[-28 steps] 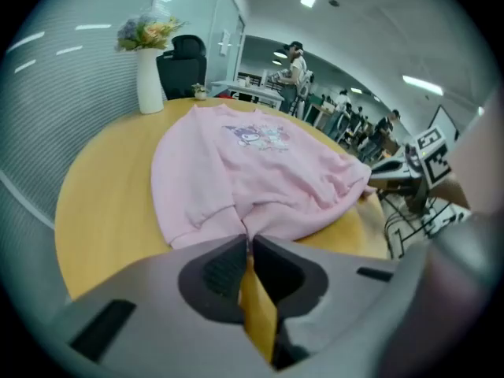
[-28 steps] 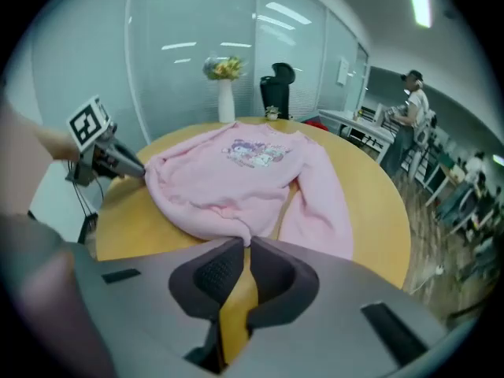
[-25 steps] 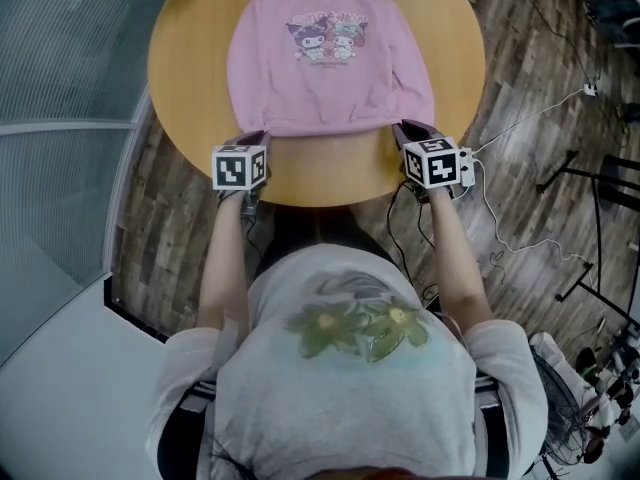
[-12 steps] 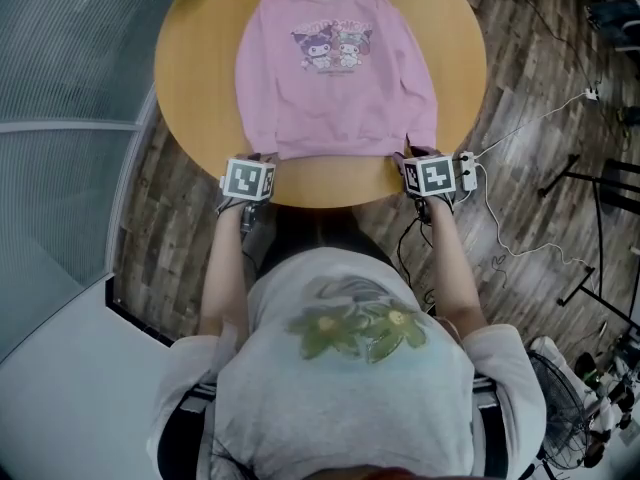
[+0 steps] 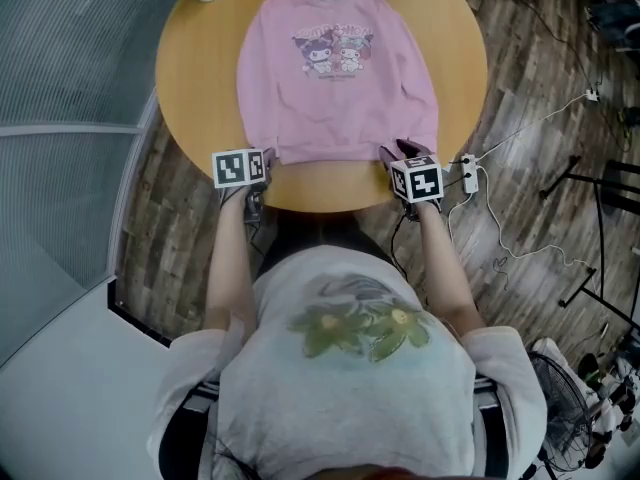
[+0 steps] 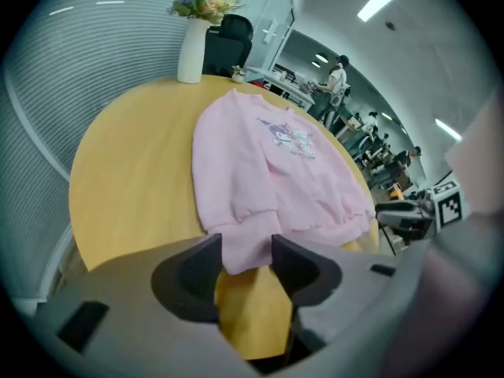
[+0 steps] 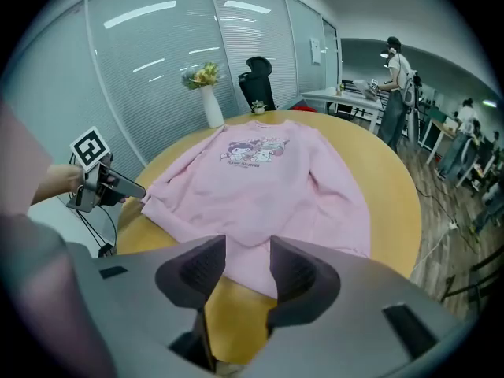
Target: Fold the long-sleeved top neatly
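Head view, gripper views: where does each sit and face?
Head view: on the person's head, steeply down at pink top, table, forearms, left gripper, right gripper.
Left gripper view: on left gripper, across the top; jaws just opened, cuff between.
Right gripper view: on right gripper, likewise; jaws just opened, top's edge between.
Gripper views share the vase.

Opening up on both sides.
I am holding the left gripper and the right gripper tilted steeply down; both pairs of jaws have just been opening and are standing apart, with cloth of the top lying loose between each.
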A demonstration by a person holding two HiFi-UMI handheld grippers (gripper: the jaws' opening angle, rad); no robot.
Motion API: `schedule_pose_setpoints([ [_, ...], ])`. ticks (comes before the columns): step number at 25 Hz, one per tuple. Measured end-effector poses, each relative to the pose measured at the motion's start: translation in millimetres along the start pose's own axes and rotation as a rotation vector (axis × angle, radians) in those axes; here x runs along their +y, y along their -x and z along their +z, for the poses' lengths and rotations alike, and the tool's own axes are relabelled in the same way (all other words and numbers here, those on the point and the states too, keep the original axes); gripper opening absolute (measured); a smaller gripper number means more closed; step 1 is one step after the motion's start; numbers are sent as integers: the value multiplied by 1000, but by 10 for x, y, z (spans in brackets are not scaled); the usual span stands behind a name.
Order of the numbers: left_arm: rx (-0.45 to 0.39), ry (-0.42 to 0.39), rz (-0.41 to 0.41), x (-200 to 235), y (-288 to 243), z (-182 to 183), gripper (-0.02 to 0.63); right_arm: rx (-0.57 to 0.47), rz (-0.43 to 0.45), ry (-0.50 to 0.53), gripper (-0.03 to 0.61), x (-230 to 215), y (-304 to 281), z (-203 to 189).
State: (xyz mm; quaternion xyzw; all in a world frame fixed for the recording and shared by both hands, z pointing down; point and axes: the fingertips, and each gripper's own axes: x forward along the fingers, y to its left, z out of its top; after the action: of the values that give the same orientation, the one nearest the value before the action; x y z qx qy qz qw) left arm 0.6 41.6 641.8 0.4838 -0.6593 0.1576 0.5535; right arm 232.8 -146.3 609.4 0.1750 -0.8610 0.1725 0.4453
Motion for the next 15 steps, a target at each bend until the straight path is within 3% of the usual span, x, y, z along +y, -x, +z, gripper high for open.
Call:
schedule_pose_setpoints([
  [2,9,44,8,78,-65,-32,179,7,-53,-12,187,-98,-20,-29],
  [5,20,95,4,143,-134,-85,175,29,-228,-74,187,-505,52,-178],
  [7,29,83,19,179,-143,-105,151,70,-372,-142,187,-850,170,-349],
  [9,43,56,28,202,-150,-110,122,115,-459,-239,187,-1131,239,-555],
  [12,51,70,24,251,-142,-54,62,135,-382,-378,182,-1249,123,-693],
  [14,38,84,52,339,-91,12,38,127,-345,-415,55,-1302,92,-674],
  [15,29,86,72,401,-56,48,35,112,-359,-415,41,-1371,118,-628],
])
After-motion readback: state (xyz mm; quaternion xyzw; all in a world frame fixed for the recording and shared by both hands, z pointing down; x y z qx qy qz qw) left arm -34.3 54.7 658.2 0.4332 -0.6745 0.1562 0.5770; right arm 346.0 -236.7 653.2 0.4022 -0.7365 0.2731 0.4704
